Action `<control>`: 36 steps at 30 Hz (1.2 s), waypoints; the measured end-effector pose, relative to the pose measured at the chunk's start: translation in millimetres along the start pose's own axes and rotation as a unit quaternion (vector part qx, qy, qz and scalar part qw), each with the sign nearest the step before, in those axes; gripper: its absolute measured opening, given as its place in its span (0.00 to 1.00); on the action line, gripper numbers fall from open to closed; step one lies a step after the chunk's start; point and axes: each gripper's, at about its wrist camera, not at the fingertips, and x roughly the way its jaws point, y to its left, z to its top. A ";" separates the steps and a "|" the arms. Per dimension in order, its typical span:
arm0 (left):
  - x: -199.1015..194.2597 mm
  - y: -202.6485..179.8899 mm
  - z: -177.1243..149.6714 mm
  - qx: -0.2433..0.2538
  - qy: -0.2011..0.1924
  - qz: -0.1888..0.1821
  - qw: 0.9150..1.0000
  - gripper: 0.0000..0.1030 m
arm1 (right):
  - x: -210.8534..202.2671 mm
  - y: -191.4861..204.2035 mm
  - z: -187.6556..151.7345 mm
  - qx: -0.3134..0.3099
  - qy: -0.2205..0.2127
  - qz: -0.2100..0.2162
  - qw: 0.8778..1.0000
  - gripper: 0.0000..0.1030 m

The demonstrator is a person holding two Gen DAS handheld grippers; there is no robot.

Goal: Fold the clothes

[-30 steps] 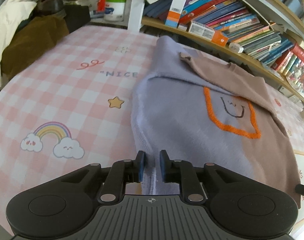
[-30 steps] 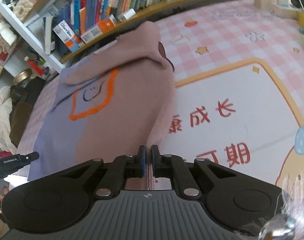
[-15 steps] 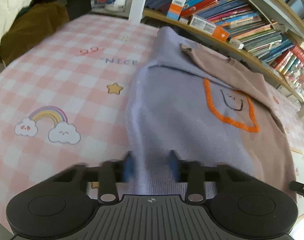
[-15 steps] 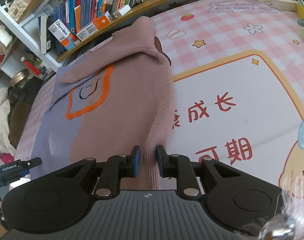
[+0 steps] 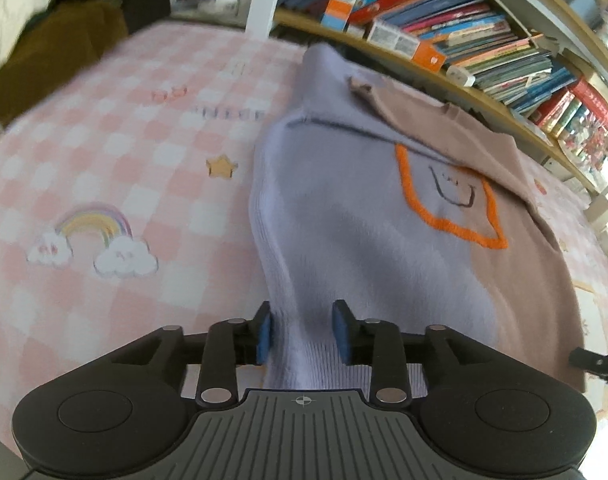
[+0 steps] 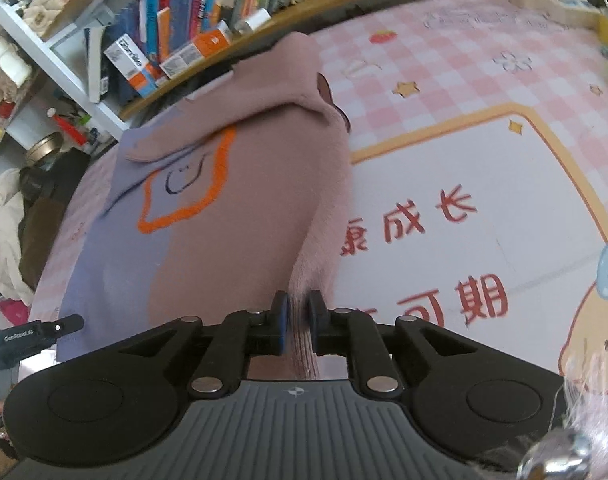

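Observation:
A two-tone sweater [image 5: 363, 216], lilac on one side and brown on the other with an orange-outlined smiley patch, lies on the pink checked mat with its sleeves folded in. It also shows in the right wrist view [image 6: 240, 200]. My left gripper [image 5: 303, 330] straddles the lilac hem corner with its jaws apart; the ribbed hem bunches between the blue pads. My right gripper [image 6: 298, 320] sits at the brown hem corner, jaws close together with a fold of brown ribbing between the pads.
A pink checked mat [image 5: 104, 184] with rainbow and star prints covers the surface. A curved bookshelf [image 5: 463, 40] runs along the far edge. A pile of clothes [image 5: 44, 40] sits at the far left. The other gripper's tip shows at the left [image 6: 36, 334].
My left jaws have opened wide and the lilac hem now stands between them. My right jaws opened briefly, then narrowed again around the brown hem. Both grippers moved slightly forward.

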 end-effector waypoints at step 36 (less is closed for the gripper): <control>-14.0 8.5 2.2 -0.022 -0.024 -0.018 0.999 0.04 | -17.3 1.7 1.8 -0.008 -0.007 0.005 1.000 0.04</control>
